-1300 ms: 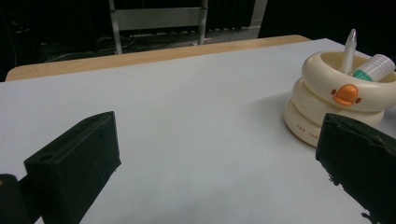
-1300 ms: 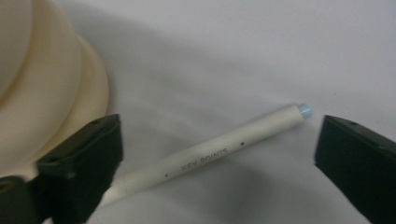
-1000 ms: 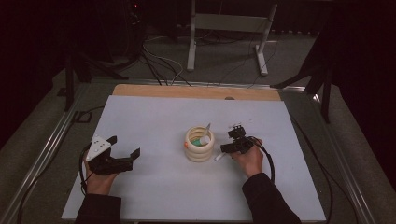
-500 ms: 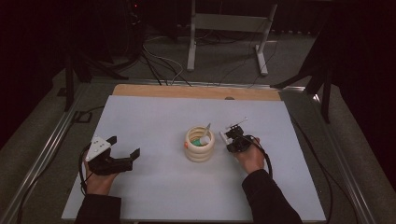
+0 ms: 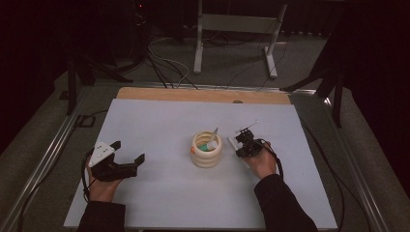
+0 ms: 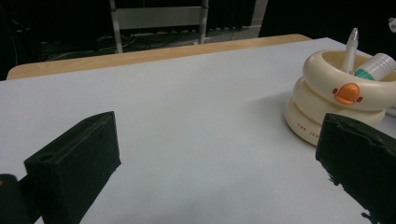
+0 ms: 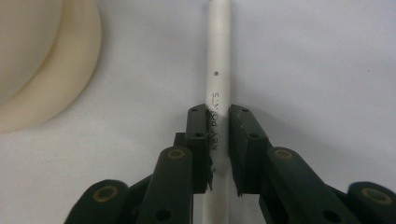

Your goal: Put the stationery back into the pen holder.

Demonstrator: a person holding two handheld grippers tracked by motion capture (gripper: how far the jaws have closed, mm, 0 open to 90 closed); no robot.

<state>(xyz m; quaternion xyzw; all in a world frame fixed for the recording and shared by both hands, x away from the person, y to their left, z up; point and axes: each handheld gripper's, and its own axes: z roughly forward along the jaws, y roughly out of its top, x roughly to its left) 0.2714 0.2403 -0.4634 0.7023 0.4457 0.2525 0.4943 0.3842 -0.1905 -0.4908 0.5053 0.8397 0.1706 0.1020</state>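
A cream ringed holder (image 5: 206,149) stands mid-table with a white pen (image 6: 350,44) and a green-banded marker (image 6: 376,65) leaning inside it. Just right of it, my right gripper (image 5: 243,142) points down at the table, shut on another white pen (image 7: 219,70) printed "KEY POINTS". That pen lies along the white surface beside the holder's base (image 7: 42,70), and the jaws pinch its barrel from both sides (image 7: 218,135). My left gripper (image 5: 128,151) rests at the table's left, open wide with nothing between its jaws (image 6: 219,163). It faces the holder (image 6: 336,107).
The white tabletop (image 5: 159,121) has a wooden strip (image 5: 203,95) along its far edge and metal rails at both sides. Beyond the table are a frame's legs (image 5: 232,43) and cables on the floor.
The right gripper has shifted only slightly beside the holder, still shut on the pen. The left gripper has not moved.
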